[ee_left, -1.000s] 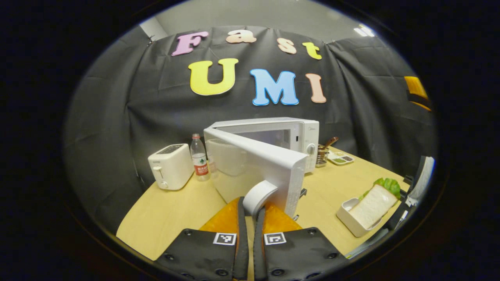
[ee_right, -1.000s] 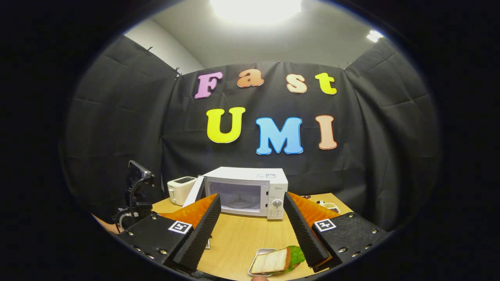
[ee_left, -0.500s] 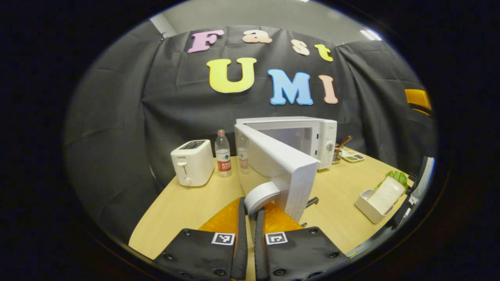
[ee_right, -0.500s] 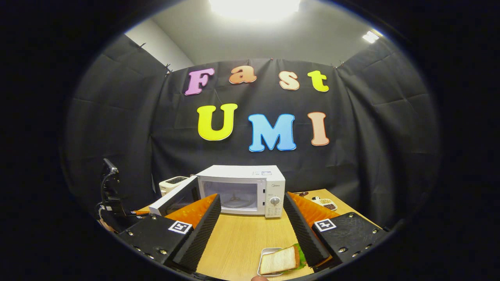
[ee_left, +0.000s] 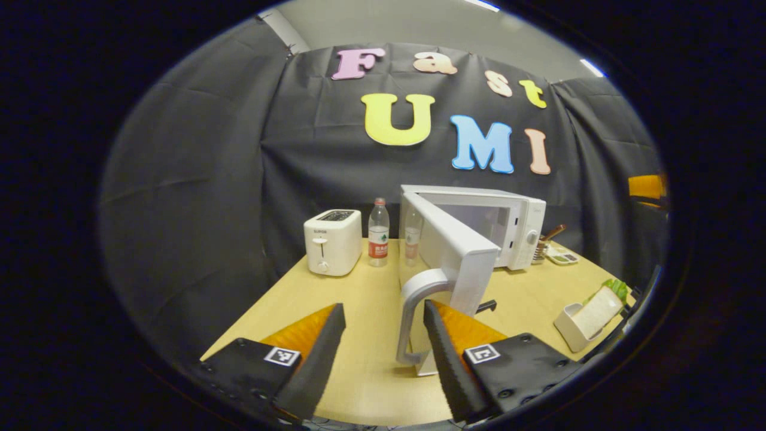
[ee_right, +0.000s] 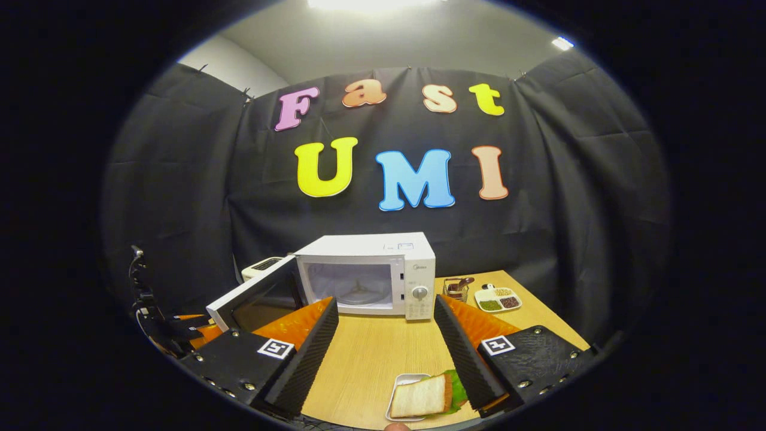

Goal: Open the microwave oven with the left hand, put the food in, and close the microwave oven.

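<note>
Door (ee_left: 455, 239) opening is judged complete, both grippers' jaws being spread and empty, left gripper (ee_left: 383, 335) straddling the handle (ee_left: 413, 317); next, the sandwich (ee_right: 422, 398), at six o'clock beneath the right gripper (ee_right: 386, 353), must be grasped.

Black cloth wall (ee_right: 568, 197) hung ahead of me and wrapped round both sides, creased in folds. Pale ceiling (ee_right: 383, 42) above it, one bright light (ee_right: 359, 3) overhead, a smaller lamp (ee_right: 561, 43) up right. Light wooden table (ee_right: 377, 359) lay just below my grippers.
</note>
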`<state>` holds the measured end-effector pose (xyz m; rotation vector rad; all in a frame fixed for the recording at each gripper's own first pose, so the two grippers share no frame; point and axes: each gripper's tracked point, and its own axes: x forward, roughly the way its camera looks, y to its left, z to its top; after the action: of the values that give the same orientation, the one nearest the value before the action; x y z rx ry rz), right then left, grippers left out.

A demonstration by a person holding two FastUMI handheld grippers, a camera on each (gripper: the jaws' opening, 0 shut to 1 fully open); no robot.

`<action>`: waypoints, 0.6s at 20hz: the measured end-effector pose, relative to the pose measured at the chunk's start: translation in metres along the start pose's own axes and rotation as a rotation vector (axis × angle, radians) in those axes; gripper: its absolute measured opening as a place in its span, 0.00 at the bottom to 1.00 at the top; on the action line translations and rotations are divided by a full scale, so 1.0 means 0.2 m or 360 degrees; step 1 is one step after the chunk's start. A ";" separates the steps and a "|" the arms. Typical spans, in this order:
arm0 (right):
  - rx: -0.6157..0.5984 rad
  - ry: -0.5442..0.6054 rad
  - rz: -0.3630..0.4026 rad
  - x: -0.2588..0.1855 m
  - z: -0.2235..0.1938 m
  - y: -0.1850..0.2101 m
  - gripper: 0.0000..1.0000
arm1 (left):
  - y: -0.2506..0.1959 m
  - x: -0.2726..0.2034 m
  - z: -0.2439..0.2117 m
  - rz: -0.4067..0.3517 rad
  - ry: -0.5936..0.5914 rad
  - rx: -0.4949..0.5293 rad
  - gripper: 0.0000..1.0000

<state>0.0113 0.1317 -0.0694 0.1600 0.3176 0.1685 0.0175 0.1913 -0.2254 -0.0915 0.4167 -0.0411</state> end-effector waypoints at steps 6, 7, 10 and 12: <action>0.0287 0.0373 0.0060 0.13 -0.22 -0.23 0.98 | -0.01 -0.27 0.28 0.0179 -0.0197 -0.0001 0.96; 0.0347 0.0425 0.0071 0.14 -0.25 -0.26 0.98 | -0.04 -0.30 0.33 0.0194 -0.0224 0.0004 0.96; 0.0501 0.0567 0.0105 0.17 -0.36 -0.33 0.98 | -0.11 -0.35 0.46 0.0217 -0.0301 0.0036 0.96; 0.0600 0.0674 0.0121 0.19 -0.44 -0.36 0.98 | -0.18 -0.40 0.56 0.0209 -0.0347 0.0050 0.95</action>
<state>0.0283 0.0804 -0.1770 0.5132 0.7660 0.2168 -0.0114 0.1691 -0.0882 -0.0370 0.2037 0.0909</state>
